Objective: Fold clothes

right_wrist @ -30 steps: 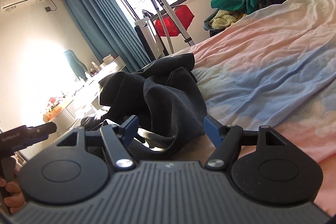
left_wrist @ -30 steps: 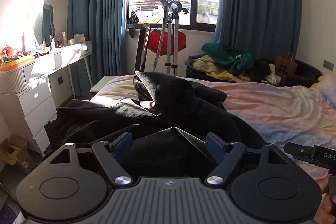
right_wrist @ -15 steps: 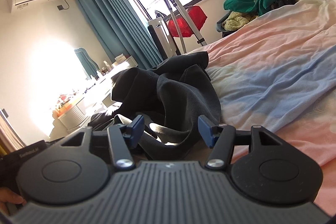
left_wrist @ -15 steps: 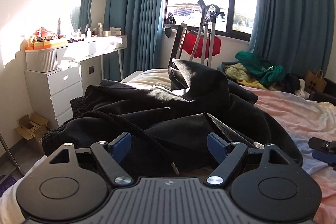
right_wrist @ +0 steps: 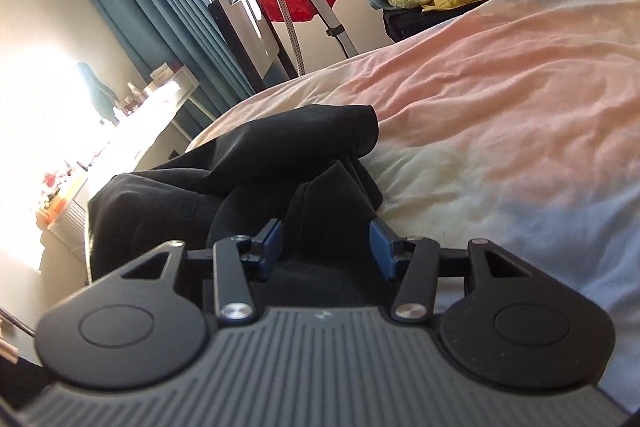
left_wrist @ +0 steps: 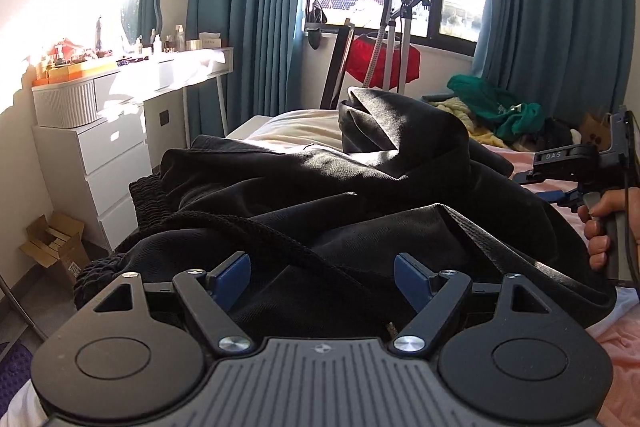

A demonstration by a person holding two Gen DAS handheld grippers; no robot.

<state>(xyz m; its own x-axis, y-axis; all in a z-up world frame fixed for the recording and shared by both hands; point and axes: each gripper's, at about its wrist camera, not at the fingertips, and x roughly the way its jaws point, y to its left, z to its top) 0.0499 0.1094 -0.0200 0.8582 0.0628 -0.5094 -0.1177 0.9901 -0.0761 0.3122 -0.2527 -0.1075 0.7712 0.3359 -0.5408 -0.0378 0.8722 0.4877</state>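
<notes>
Black clothing (left_wrist: 320, 195) is heaped at the bed's (right_wrist: 500, 99) near corner, toward the dresser side. The left gripper (left_wrist: 322, 275) is held low over the heap, angled downward, jaws wide with nothing pinched. The right gripper (right_wrist: 325, 247) is tilted downward too, jaws closing, cloth lying between them but not yet pressed. The right hand (left_wrist: 604, 227) is cut off at the frame edge; the garment's far parts are hidden in folds.

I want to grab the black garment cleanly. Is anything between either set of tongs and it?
Nothing visible is in the way. The left tongs stand open right over the black garment, its drawstring cord running between the fingers. The right tongs are closing with a fold of it between their fingers.
</notes>
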